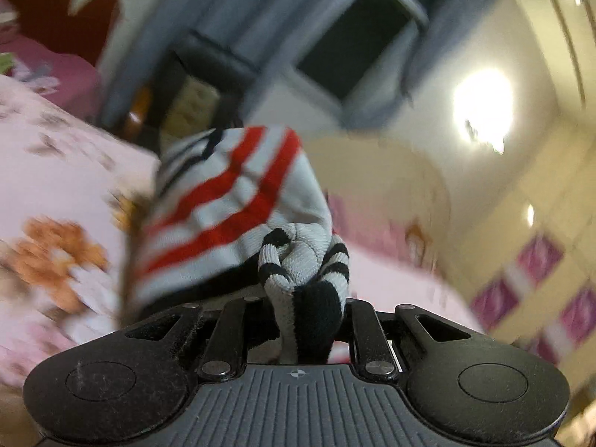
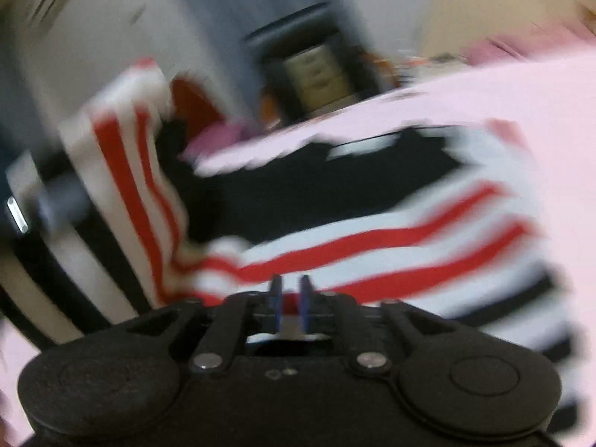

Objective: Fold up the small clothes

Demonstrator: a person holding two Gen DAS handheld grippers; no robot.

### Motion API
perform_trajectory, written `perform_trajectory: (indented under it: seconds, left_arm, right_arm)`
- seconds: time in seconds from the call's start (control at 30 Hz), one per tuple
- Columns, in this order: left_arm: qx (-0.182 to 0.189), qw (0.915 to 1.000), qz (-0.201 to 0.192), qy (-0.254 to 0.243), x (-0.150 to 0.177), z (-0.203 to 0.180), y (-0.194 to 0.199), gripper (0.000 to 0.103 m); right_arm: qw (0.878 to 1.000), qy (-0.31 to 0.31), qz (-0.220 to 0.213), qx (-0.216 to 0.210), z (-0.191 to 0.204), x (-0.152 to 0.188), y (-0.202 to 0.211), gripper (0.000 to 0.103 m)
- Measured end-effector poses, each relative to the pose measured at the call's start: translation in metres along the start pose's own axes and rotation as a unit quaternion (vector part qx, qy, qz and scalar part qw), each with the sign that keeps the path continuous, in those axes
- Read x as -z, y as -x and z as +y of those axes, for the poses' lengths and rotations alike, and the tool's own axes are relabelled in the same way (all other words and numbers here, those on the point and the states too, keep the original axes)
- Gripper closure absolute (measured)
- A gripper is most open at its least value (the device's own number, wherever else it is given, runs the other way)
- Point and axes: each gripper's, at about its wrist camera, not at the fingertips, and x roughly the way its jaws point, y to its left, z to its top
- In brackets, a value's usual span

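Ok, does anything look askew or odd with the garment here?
The striped garment is not flat: the left gripper has a black-and-white cuff wadded between its fingers, the right gripper pinches a striped edge. Heavy motion blur hides finer detail. No damage visible.

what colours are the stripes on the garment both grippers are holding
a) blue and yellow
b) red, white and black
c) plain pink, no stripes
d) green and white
b: the striped garment shows red, white and black bands, and both the left gripper and the right gripper are closed on its fabric above the pink bedsheet.
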Motion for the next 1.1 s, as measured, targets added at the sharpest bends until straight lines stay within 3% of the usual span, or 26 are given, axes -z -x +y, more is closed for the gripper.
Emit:
perform_trajectory:
  seconds: [0.13, 0.17, 0.2, 0.27, 0.33, 0.43, 0.53, 0.63, 0.77, 0.93, 1.1]
  left_arm:
    - [-0.023, 0.9937, 0.103, -0.038, 0.047, -0.023, -0.066, 0.086]
    - [-0.026, 0.9925, 0.105, -0.057, 0.058, -0.027, -0.072, 0.086]
    - [-0.029, 0.9925, 0.086, -0.082, 0.067, -0.034, -0.07, 0.084]
    - [-0.019, 0.9918, 0.084, -0.095, 0.069, -0.042, -0.063, 0.058]
    - [0.008, 0.991, 0.089, -0.1, 0.061, -0.05, -0.045, 0.05]
    - [0.021, 0.9938, 0.033, -0.104, 0.044, -0.047, 0.001, 0.05]
    - [-0.032, 0.9968, -0.003, -0.073, 0.023, -0.009, 0.024, 0.05]
    - [-0.089, 0.9959, 0.006, -0.015, 0.01, 0.037, 0.024, 0.05]
    - [-0.087, 0.9959, 0.024, 0.008, 0.021, 0.053, 0.013, 0.05]
    - [-0.11, 0.9934, 0.033, -0.007, 0.033, 0.053, 0.011, 0.05]
    - [-0.124, 0.9909, 0.037, -0.037, 0.028, 0.056, 0.0, 0.05]
  right_arm:
    - [0.994, -0.107, -0.015, 0.015, -0.073, -0.012, 0.048, 0.082]
    - [0.992, -0.129, -0.014, 0.006, -0.086, -0.013, 0.057, 0.082]
    - [0.989, -0.148, -0.015, -0.007, -0.098, -0.013, 0.066, 0.08]
    - [0.985, -0.168, -0.016, -0.028, -0.109, -0.015, 0.078, 0.071]
    - [0.982, -0.181, -0.016, -0.051, -0.113, -0.015, 0.084, 0.055]
    - [0.978, -0.189, -0.01, -0.081, -0.105, -0.015, 0.083, 0.048]
    - [0.975, -0.19, 0.013, -0.113, -0.095, -0.018, 0.073, 0.043]
    - [0.977, -0.182, 0.037, -0.105, -0.084, -0.022, 0.057, 0.042]
    - [0.976, -0.182, 0.075, -0.089, -0.078, -0.028, 0.033, 0.042]
    - [0.968, -0.205, 0.096, -0.108, -0.079, -0.035, 0.008, 0.042]
    - [0.979, -0.145, 0.113, -0.088, -0.057, -0.042, -0.002, 0.041]
